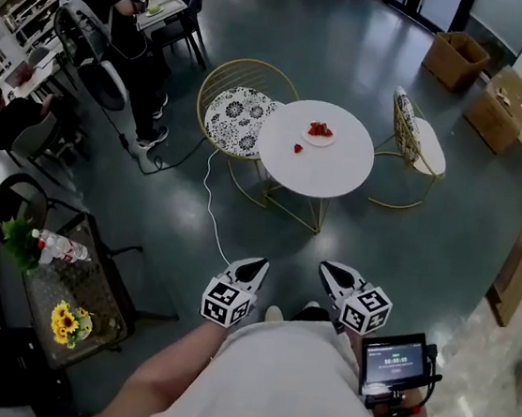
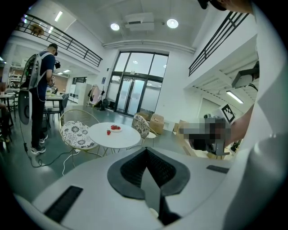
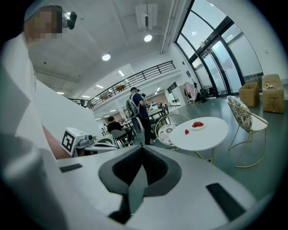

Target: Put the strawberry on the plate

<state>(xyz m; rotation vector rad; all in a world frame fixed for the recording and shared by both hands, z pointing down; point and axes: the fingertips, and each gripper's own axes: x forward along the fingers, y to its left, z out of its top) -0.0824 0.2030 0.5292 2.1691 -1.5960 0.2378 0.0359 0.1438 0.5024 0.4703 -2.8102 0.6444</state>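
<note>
Strawberry [image 1: 298,148] sat left of plate [image 1: 318,143] on far surface [image 1: 333,171], well ahead of left hand-held gripper [image 1: 253,270] and right hand-held gripper [image 1: 335,276], both closed, empty.

Nothing I can read from here. Small screen [image 1: 397,359] at lower right of head view shows a row of light digits, too small to make out. Marker cube [image 1: 227,303] on left gripper [image 1: 255,268] and its twin on right gripper [image 1: 331,272] carry black-and-white square patterns only, no letters. Bottle [image 1: 61,246] at far left has a red-and-white label, print unresolved.
</note>
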